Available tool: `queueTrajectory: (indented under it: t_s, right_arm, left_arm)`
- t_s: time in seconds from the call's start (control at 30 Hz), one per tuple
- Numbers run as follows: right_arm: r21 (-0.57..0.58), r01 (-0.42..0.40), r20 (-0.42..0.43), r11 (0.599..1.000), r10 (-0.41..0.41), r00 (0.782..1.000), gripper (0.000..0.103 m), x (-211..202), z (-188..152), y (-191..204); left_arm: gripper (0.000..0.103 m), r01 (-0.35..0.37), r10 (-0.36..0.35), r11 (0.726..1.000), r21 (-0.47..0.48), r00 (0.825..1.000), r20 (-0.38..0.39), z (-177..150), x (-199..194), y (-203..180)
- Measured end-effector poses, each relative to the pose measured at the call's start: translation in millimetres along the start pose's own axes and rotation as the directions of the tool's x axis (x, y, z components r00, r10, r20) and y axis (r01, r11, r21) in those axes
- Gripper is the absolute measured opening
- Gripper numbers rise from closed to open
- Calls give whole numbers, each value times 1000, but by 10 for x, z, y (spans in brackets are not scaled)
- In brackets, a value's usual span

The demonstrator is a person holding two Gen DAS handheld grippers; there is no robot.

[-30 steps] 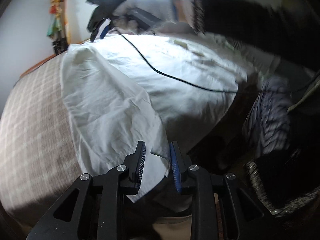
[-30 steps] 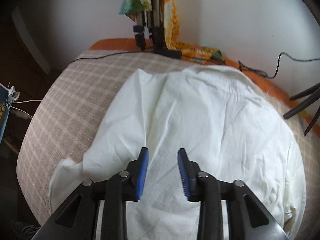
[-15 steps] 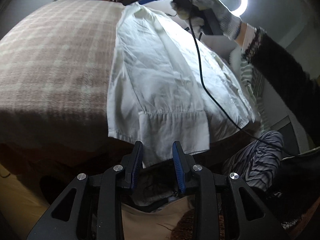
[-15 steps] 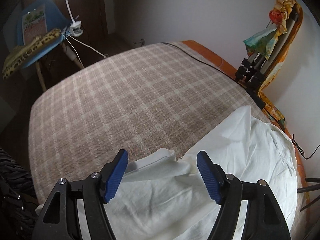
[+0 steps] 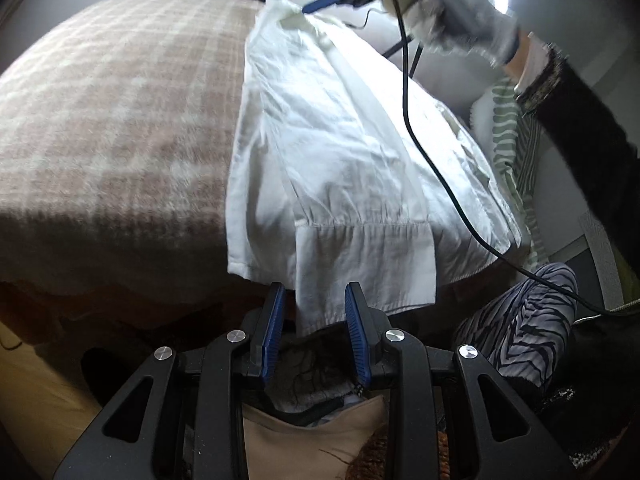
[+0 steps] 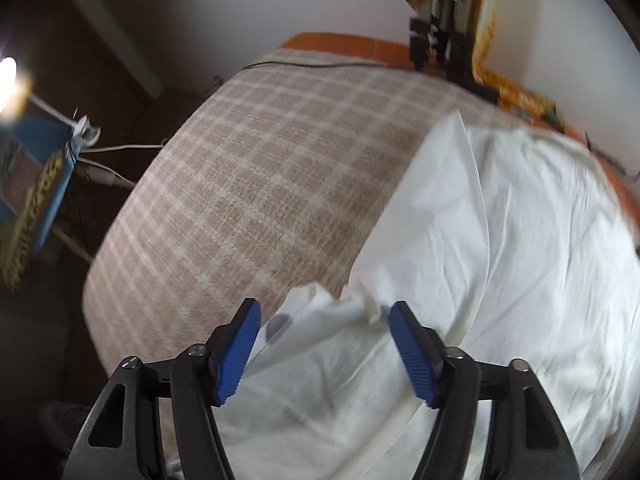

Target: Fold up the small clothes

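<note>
Grippers point(image 5: 315, 334) point(image 6: 325, 354) apparently open around shirt point(image 5: 352, 152)

Left-wrist view: bare checked blanket point(image 5: 112, 120) fills the left half of the frame; open passage there. A black cable point(image 5: 424, 148) hangs across the white shirt point(image 5: 344, 140) from upper centre to lower right, crossing that route. Right-wrist view: blanket point(image 6: 256, 168) unobstructed at centre left. A tripod point(image 6: 444, 36) stands at the upper right of the frame, and a lamp stand point(image 6: 48, 168) off the bed edge at left.
</note>
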State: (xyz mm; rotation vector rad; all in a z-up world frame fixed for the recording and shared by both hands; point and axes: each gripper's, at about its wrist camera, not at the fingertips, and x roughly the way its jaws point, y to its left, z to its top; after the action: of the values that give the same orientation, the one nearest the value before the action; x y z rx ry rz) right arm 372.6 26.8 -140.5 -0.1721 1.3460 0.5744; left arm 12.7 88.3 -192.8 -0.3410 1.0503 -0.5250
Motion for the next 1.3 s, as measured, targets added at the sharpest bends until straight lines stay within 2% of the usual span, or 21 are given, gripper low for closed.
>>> queueTrajectory:
  t_s: [0.07, 0.17, 0.23, 0.27, 0.3, 0.33, 0.4, 0.43, 0.67, 0.77, 0.83, 0.87, 0.93, 1.0, 1.03, 1.1, 1.17, 1.23, 1.3]
  right_arm:
    - [-14, 45, -23, 999, -46, 999, 58, 17, 1, 72]
    - [-14, 31, -68, 999, -32, 997, 48, 132, -15, 163]
    - [-14, 37, -94, 999, -38, 995, 38, 241, -6, 204]
    - [-27, 64, -94, 998, -66, 993, 30, 286, -1, 229]
    - [-43, 99, -94, 994, -102, 990, 16, 340, -1, 258]
    - [-47, 110, -91, 993, -114, 989, 11, 368, 0, 261]
    - [-38, 103, -75, 994, -106, 992, 3, 378, -2, 257]
    - [-35, 101, -63, 994, -103, 993, 3, 355, -5, 252]
    - [29, 54, -4, 998, -54, 999, 1, 48, 59, 84]
    - [55, 24, 36, 998, -26, 999, 0, -71, 148, 19]
    - [71, 1, 57, 997, -5, 998, 0, -69, 219, -7]
    - [76, -43, 58, 996, 38, 998, 1, -16, 261, -1]
    - [45, -96, 44, 994, 94, 995, 5, 122, 299, 53]
    - [32, -88, 48, 996, 86, 995, 29, 160, 277, 56]
    - [37, -118, 74, 992, 115, 991, 32, 113, 247, 18]
    - [58, -160, 162, 985, 149, 975, 31, -76, 172, -122]
    - [86, -124, 251, 989, 99, 963, 34, -275, 72, -266]
    - [80, -91, 287, 993, 65, 956, 33, -368, -9, -355]
    - [49, -101, 295, 994, 83, 952, 33, -348, -44, -364]
  left_arm:
    - [29, 17, -17, 1000, -14, 1000, -15, -19, 41, 0]
    - [29, 44, -45, 998, -41, 999, -22, -23, 64, 41]
    - [29, 61, -62, 996, -66, 998, -23, -10, 74, 82]
    - [29, 71, -72, 995, -73, 997, -18, -9, 68, 103]
    - [28, 81, -82, 994, -75, 997, -6, -7, 53, 115]
    - [24, 93, -93, 993, -70, 996, 7, -6, 28, 115]
    - [5, 118, -116, 992, -53, 993, 37, -11, -25, 109]
    - [2, 118, -115, 992, -46, 992, 52, -11, -56, 103]
    - [2, 159, -152, 986, -38, 977, 150, 62, -335, 111]
    - [2, 70, -65, 997, -23, 984, 165, 126, -346, 121]
    - [2, 54, -44, 996, -66, 988, 147, 142, -296, 218]
    - [2, 31, -21, 997, -73, 990, 139, 132, -263, 218]
    - [2, -43, 50, 997, -57, 991, 121, 113, -238, 221]
    - [2, -90, 91, 996, -14, 984, 153, 101, -306, 139]
    - [3, -130, 125, 991, 18, 976, 177, 103, -352, 78]
    - [4, -180, 163, 982, 53, 960, 226, 122, -446, -9]
    - [4, -191, 169, 979, 64, 951, 260, 170, -522, -55]
    - [4, -192, 161, 978, 78, 941, 299, 224, -593, -116]
    - [5, -150, 114, 984, 100, 947, 299, 307, -558, -173]
